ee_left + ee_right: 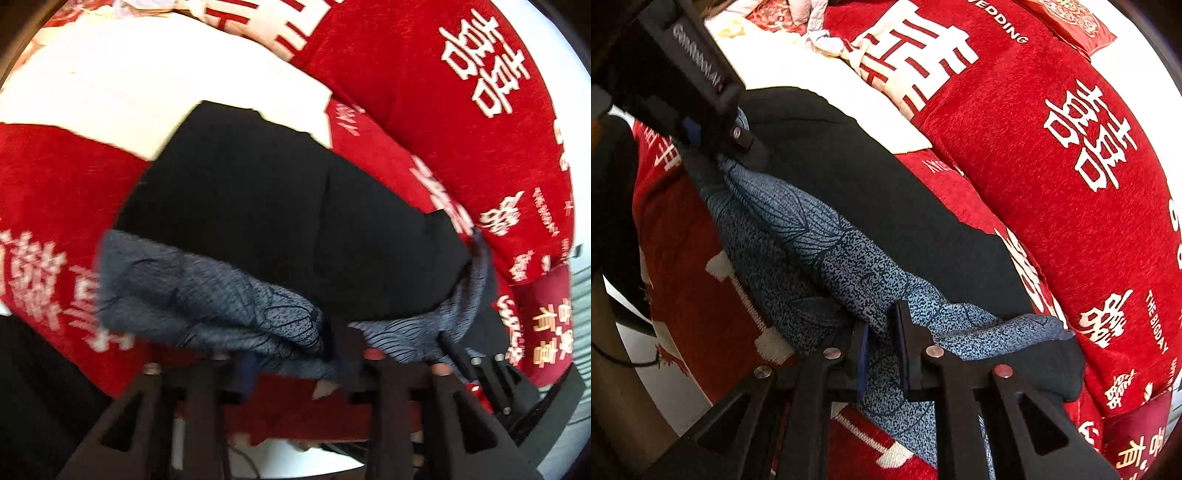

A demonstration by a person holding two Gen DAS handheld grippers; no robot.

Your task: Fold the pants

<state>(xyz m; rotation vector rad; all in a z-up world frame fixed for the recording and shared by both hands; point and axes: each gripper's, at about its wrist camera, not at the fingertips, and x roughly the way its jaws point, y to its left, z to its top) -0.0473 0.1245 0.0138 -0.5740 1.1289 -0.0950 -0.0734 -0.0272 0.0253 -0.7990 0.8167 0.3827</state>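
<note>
The pants (pixel 266 206) are black with a blue-grey patterned lining at the waistband (pixel 207 295). They lie on a red blanket (pixel 55 192), legs stretching away. My left gripper (pixel 295 354) grips the waistband at its near edge; the fabric hides its tips. My right gripper (pixel 882 332) is shut on the patterned waistband (pixel 831 251), with fabric bunched between its fingers. The left gripper also shows in the right wrist view (pixel 738 147), clamped on the waistband's other end. The right gripper shows at the lower right of the left wrist view (pixel 454 350).
The red blanket (pixel 1052 155) carries white Chinese characters and rises in a thick fold on the right. A white cloth (pixel 147 85) lies beyond the pant legs. Crumpled clothing (pixel 816 26) sits at the far edge. The white bed edge (pixel 665 376) shows lower left.
</note>
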